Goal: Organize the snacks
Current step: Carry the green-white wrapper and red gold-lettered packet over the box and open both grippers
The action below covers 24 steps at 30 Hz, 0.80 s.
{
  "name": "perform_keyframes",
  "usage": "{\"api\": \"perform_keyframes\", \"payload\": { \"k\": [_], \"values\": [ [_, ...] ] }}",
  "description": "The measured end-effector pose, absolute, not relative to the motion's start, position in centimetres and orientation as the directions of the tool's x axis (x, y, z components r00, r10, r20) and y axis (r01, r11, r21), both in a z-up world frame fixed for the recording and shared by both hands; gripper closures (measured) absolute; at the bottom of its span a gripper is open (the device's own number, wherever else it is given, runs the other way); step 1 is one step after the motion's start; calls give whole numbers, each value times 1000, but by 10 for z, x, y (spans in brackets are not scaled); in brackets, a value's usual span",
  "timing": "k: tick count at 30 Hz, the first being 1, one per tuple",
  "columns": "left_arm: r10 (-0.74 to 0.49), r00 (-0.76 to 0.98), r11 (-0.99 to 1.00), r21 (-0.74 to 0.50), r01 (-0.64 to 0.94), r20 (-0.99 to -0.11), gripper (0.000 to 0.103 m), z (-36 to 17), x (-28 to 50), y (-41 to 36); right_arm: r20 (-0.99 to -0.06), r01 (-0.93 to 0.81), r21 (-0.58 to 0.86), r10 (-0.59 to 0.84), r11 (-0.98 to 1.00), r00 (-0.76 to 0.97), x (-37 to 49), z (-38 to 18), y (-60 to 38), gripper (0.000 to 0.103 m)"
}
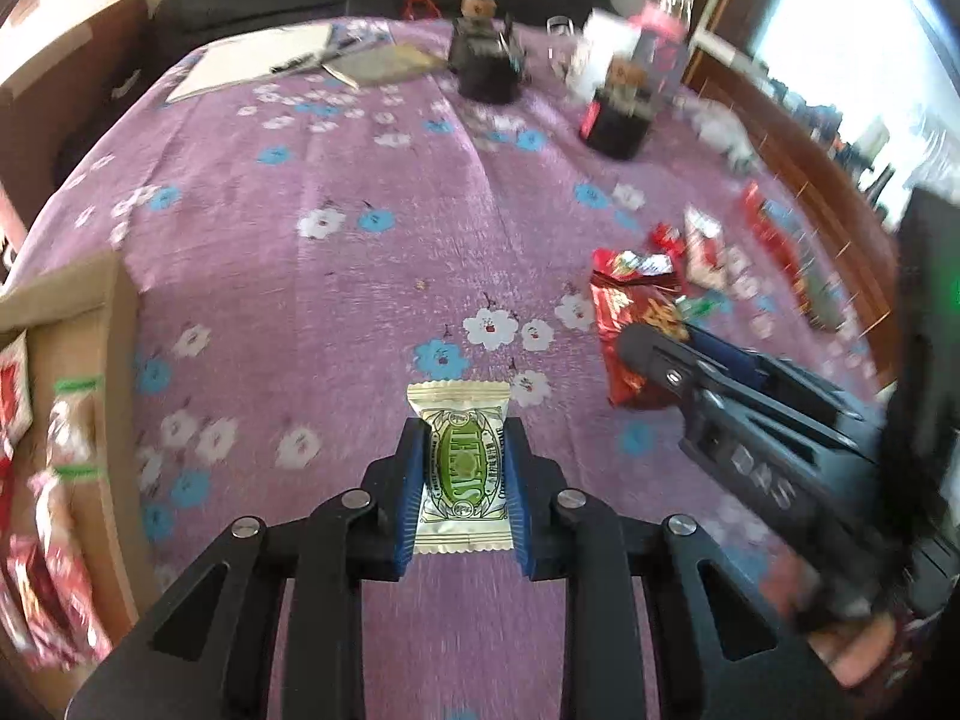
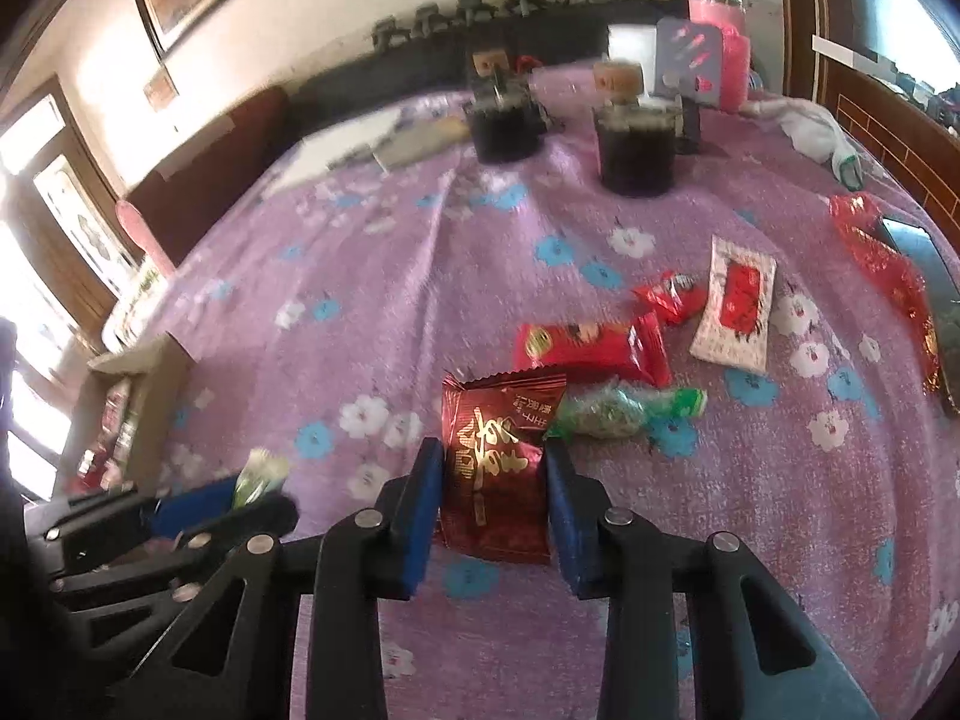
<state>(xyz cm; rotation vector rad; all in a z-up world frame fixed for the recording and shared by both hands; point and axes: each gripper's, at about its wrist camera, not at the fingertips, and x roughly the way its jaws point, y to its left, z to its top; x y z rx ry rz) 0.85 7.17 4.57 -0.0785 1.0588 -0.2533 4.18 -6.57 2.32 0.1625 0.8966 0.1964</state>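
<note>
My left gripper (image 1: 462, 426) is shut on a white and green snack packet (image 1: 461, 468), held above the purple flowered cloth. My right gripper (image 2: 492, 450) is shut on a dark red foil packet (image 2: 498, 468) with gold writing. The right gripper also shows in the left wrist view (image 1: 654, 348) over the red packet (image 1: 624, 324). The left gripper shows at the lower left of the right wrist view (image 2: 264, 492). A cardboard box (image 1: 90, 312) with several red snacks stands at the left.
Loose snacks lie right of my right gripper: a red packet (image 2: 591, 348), a green wrapped sweet (image 2: 624, 411), a white and red sachet (image 2: 735, 306). Two dark jars (image 2: 636, 150) and a pink bottle (image 2: 720, 42) stand at the back. Papers (image 1: 264, 57) lie far left.
</note>
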Motion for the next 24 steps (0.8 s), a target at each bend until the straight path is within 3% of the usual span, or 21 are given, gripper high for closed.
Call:
{"api": "perform_keyframes", "payload": {
  "k": [8,15,24],
  "values": [
    [-283,573,949,-312,50,-769,81,83,-58,141,-703,-150,293,319,944,636,37,30,-59,69],
    [-198,629,938,-332,-102,-752,81,78,-99,203,-681,-239,272,362,932,637,17,45,-28,69],
    [-128,654,912,-348,-217,-745,81,74,-127,259,-679,-497,271,530,824,508,-50,70,75,69]
  ]
}}
